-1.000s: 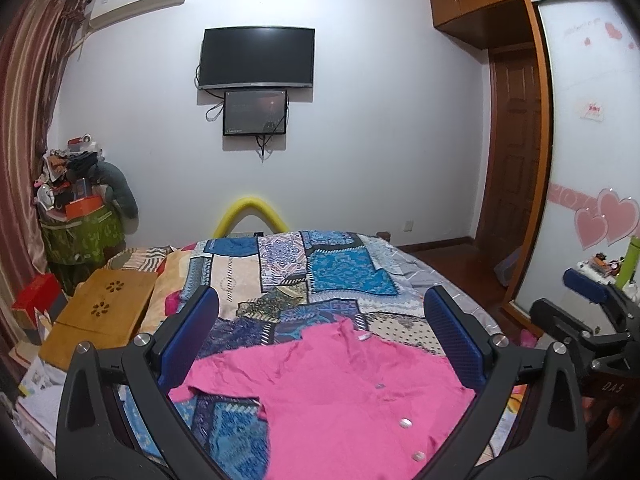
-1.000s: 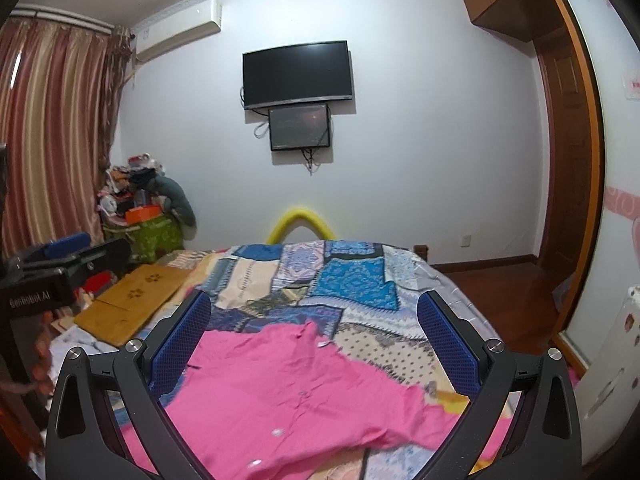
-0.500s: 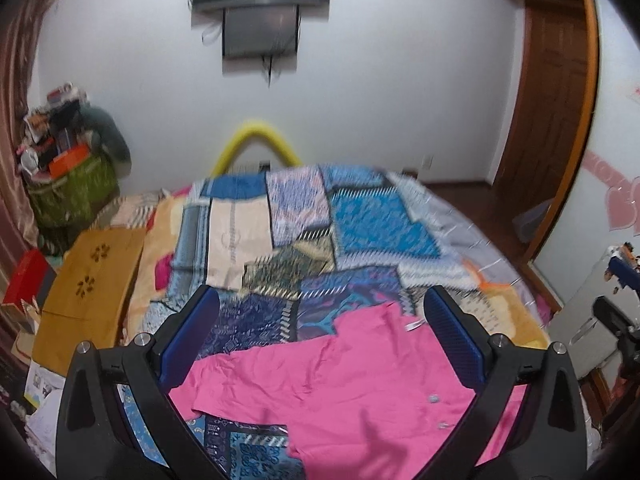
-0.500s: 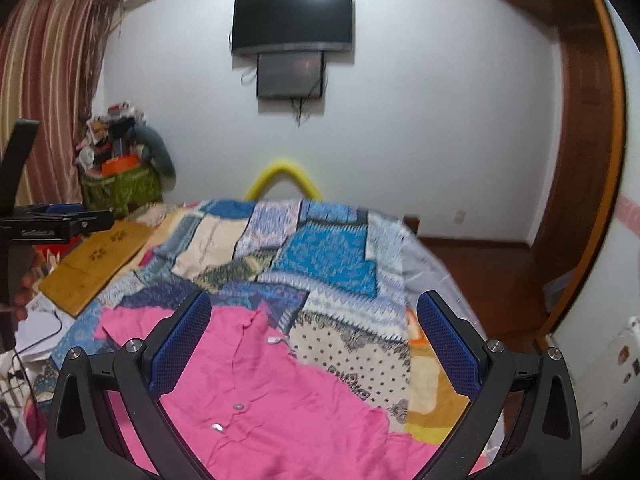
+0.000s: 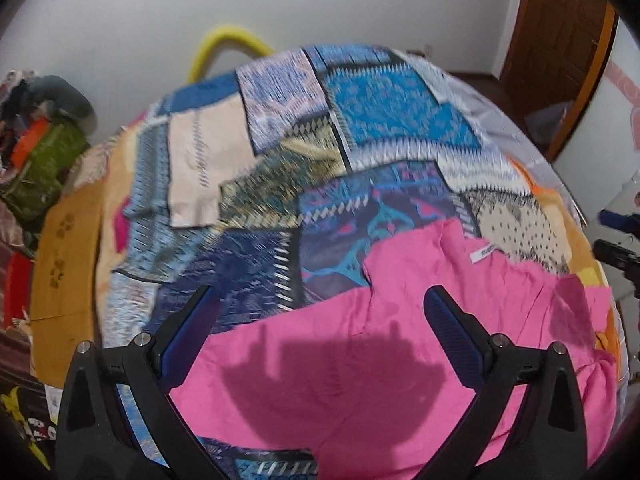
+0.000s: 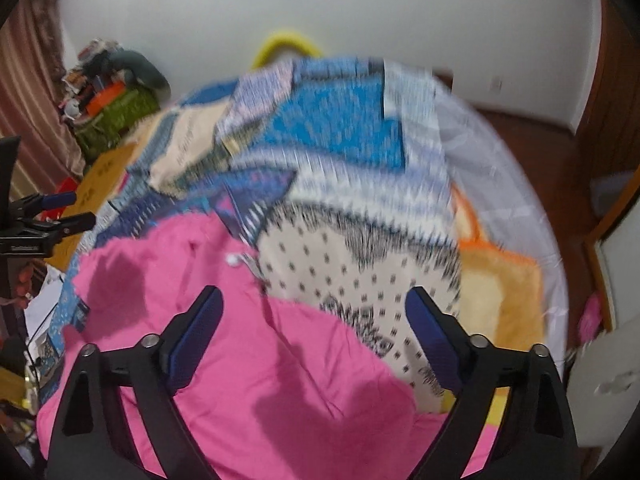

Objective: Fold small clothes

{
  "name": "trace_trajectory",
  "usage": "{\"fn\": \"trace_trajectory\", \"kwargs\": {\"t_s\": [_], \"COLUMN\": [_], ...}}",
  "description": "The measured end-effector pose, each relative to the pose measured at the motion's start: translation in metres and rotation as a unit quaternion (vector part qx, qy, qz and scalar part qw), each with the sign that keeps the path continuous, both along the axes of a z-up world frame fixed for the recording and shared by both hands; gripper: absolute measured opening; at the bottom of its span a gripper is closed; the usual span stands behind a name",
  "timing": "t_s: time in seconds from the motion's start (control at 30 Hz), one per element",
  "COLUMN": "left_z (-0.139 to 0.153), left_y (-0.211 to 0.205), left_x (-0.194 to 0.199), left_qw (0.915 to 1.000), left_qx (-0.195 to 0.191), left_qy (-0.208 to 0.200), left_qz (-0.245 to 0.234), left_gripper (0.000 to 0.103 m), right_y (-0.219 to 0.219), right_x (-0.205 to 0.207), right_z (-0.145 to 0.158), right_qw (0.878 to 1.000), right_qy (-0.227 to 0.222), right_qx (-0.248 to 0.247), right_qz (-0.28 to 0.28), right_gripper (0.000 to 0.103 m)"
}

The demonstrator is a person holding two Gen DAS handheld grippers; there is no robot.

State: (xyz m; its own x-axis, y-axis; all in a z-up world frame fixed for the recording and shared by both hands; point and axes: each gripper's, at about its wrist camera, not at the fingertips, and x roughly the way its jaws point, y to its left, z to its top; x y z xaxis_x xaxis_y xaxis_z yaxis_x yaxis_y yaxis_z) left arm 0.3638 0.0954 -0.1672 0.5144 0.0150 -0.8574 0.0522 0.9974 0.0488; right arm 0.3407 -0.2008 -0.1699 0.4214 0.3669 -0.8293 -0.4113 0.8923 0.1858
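A pink button shirt [image 5: 380,360] lies spread on the patchwork bedspread [image 5: 280,168], collar with a white label [image 5: 482,254] toward the far side. My left gripper [image 5: 320,300] hangs open above the shirt's left part, its shadow on the cloth, nothing between the fingers. In the right wrist view the same shirt [image 6: 260,360] fills the lower left. My right gripper [image 6: 314,300] is over the shirt's right edge, where it meets the dotted cream patch [image 6: 352,272]; its jaws are closing, with nothing pressed between them. A white button [image 6: 231,258] shows near the collar.
A wooden board [image 5: 64,264] and a cluttered green bin [image 5: 40,164] stand left of the bed. A yellow arch [image 5: 224,46] rises behind it. A wooden door [image 5: 560,40] is at the right. The other gripper [image 6: 36,224] shows at the left edge of the right wrist view.
Both grippers tilted downward and dropped closer to the bed; the wall and television slid out of view and the pink shirt now fills the lower frames. The right jaws narrowed slightly.
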Motion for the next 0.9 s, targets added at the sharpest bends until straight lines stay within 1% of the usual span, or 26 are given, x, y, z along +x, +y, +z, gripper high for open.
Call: {"fn": "trace_trajectory", "kwargs": {"t_s": [0.13,0.2,0.23,0.3,0.37,0.43,0.5,0.53,0.57,0.6,0.63,0.67,0.7,0.73,0.77,0.8,0.83,0.87,0.9], "left_z": [-0.026,-0.039,-0.048,-0.058,-0.07,-0.081,-0.085,-0.086,-0.085,-0.084,-0.084,-0.083,-0.082,-0.081,-0.08,-0.079,-0.079,-0.078,-0.078], "left_y": [-0.004,-0.006,-0.007,-0.01,-0.014,-0.017,-0.02,-0.02,-0.02,-0.021,-0.021,-0.022,-0.023,-0.024,-0.026,-0.028,-0.03,-0.032,-0.033], "left_x": [0.018,0.027,0.031,0.036,0.04,0.042,0.042,0.042,0.041,0.04,0.04,0.039,0.039,0.039,0.039,0.039,0.038,0.038,0.038], "left_qw": [0.9993,0.9984,0.9976,0.9962,0.9943,0.9933,0.993,0.9929,0.9932,0.9933,0.9932,0.9932,0.9933,0.9934,0.9932,0.993,0.993,0.9929,0.9928], "left_qx": [-0.01,-0.019,-0.026,-0.034,-0.04,-0.037,-0.035,-0.039,-0.042,-0.047,-0.05,-0.054,-0.058,-0.059,-0.063,-0.065,-0.066,-0.066,-0.066], "left_qy": [0.034,0.051,0.062,0.078,0.096,0.106,0.108,0.107,0.103,0.099,0.097,0.093,0.089,0.087,0.084,0.083,0.083,0.083,0.083], "left_qz": [-0.01,-0.011,-0.013,-0.018,-0.023,-0.028,-0.033,-0.035,-0.036,-0.038,-0.04,-0.044,-0.046,-0.047,-0.05,-0.052,-0.053,-0.054,-0.056], "left_gripper": [0.103,0.103,0.101,0.092,0.09,0.089,0.084,0.084,0.081,0.076,0.073,0.066,0.057,0.051,0.039,0.029,0.024,0.014,0.011], "right_y": [-0.001,0.0,0.0,0.001,0.002,0.003,0.002,0.001,0.0,0.0,0.0,0.0,0.001,0.002,0.003,0.004,0.006,0.008,0.011], "right_x": [0.019,0.026,0.027,0.031,0.035,0.037,0.038,0.038,0.037,0.036,0.034,0.033,0.032,0.03,0.029,0.027,0.027,0.026,0.027], "right_z": [-0.034,-0.046,-0.053,-0.063,-0.071,-0.079,-0.085,-0.086,-0.087,-0.087,-0.086,-0.086,-0.085,-0.084,-0.083,-0.082,-0.081,-0.08,-0.08], "right_qw": [0.999,0.997,0.997,0.995,0.994,0.993,0.992,0.992,0.992,0.992,0.991,0.991,0.991,0.991,0.991,0.991,0.991,0.992,0.992], "right_qy": [0.052,0.07,0.08,0.093,0.106,0.115,0.124,0.124,0.123,0.121,0.119,0.119,0.119,0.117,0.115,0.113,0.11,0.107,0.103], "right_qx": [0.0,-0.003,-0.006,-0.006,-0.004,0.0,0.013,0.017,0.022,0.028,0.036,0.041,0.046,0.048,0.051,0.054,0.053,0.051,0.045], "right_qz": [0.006,0.012,0.017,0.022,0.027,0.032,0.033,0.032,0.033,0.035,0.04,0.042,0.045,0.047,0.05,0.052,0.052,0.051,0.051], "right_gripper": [0.085,0.084,0.084,0.083,0.078,0.074,0.072,0.07,0.067,0.063,0.055,0.047,0.044,0.037,0.029,0.025,0.018,0.014,0.012]}}
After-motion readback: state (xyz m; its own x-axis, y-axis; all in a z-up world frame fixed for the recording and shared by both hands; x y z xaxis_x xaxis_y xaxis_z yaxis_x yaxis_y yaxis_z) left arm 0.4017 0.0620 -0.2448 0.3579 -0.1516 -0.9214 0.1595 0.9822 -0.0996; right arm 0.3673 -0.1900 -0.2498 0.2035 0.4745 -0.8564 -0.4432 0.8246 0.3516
